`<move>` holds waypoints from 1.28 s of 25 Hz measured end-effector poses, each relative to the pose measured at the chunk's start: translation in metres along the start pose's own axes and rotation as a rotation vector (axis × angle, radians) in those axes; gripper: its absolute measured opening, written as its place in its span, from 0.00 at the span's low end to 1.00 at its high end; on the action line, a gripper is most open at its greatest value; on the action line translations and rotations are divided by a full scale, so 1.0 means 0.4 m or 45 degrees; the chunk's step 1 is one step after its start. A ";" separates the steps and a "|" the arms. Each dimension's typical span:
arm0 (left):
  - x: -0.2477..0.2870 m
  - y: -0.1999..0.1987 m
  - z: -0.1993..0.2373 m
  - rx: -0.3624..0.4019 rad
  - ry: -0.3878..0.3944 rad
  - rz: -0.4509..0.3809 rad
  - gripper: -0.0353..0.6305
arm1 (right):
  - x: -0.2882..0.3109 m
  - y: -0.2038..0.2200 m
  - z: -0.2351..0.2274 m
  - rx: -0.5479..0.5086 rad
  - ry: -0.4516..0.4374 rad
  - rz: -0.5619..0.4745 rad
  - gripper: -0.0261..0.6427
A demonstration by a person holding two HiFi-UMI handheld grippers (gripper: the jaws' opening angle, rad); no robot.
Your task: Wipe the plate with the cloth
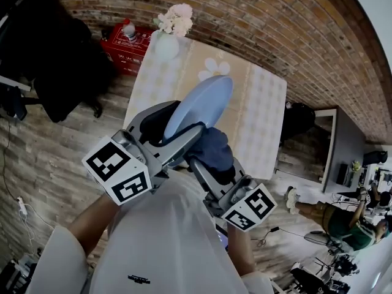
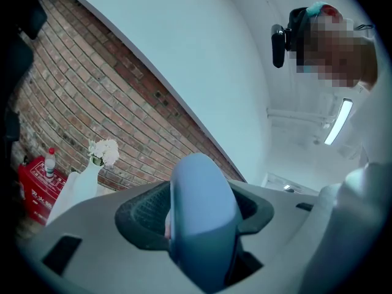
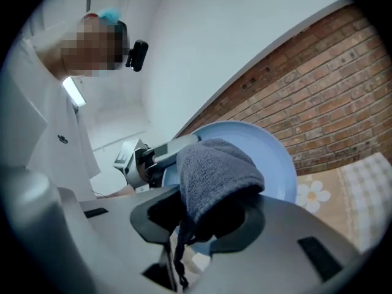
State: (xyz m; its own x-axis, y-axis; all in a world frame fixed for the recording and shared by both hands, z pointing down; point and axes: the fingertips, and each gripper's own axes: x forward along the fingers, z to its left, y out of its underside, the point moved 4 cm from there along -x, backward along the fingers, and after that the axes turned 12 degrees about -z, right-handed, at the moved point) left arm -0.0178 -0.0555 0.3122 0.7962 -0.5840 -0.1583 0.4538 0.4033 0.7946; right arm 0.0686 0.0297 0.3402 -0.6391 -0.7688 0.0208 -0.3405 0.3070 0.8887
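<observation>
Plate [image 1: 202,100] held up in the air, cloth [image 1: 212,149] at its face.
The left hand-held gripper [image 1: 179,132] clamps the blue plate's rim, tilting it on edge above the counter's [image 1: 260,112] near edge so its face is exposed. The right hand-held gripper [image 1: 211,167] pinches the dark cloth, apparently against that face.

The counter [image 1: 263,103] is mostly bare, with open room along its middle and right side. A white vase [image 1: 166,46] of flowers [image 1: 174,20] stands at its far left corner. Above the near end, the way is blocked by the plate [image 1: 205,100], held on edge in the left claw [image 1: 176,124], and by the cloth [image 1: 211,146], clamped in the right claw [image 1: 211,159] close against the plate. A red crate [image 1: 125,48] sits on the floor beside the vase corner.
</observation>
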 end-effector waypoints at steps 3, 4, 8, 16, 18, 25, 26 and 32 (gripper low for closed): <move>-0.008 0.001 0.004 0.000 -0.011 0.007 0.44 | -0.026 -0.048 -0.050 -0.054 0.099 -0.052 0.26; -0.010 0.000 0.005 0.001 -0.014 0.007 0.44 | -0.039 -0.068 -0.068 -0.072 0.139 -0.078 0.26; -0.020 -0.008 0.009 0.001 -0.021 0.006 0.44 | -0.122 -0.159 -0.134 -0.115 0.365 -0.266 0.26; -0.031 -0.006 0.042 -0.001 -0.059 -0.001 0.44 | -0.278 -0.183 -0.235 -0.307 0.746 -0.301 0.25; -0.028 -0.001 0.049 -0.005 -0.059 0.010 0.44 | -0.288 -0.170 -0.239 -0.297 0.768 -0.293 0.25; -0.015 0.016 0.037 -0.025 -0.032 0.049 0.44 | -0.294 -0.122 -0.233 -0.238 0.800 -0.266 0.25; -0.013 0.016 0.039 -0.028 -0.030 0.050 0.44 | -0.290 -0.120 -0.235 -0.236 0.802 -0.258 0.25; -0.013 0.023 0.038 -0.040 -0.024 0.053 0.44 | -0.278 -0.111 -0.230 -0.240 0.794 -0.224 0.25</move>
State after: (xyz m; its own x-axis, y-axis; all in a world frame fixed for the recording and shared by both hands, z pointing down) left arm -0.0241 -0.0595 0.3292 0.8071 -0.5793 -0.1140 0.4329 0.4494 0.7815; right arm 0.2182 0.0500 0.3407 -0.0480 -0.9958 0.0783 -0.2407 0.0876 0.9666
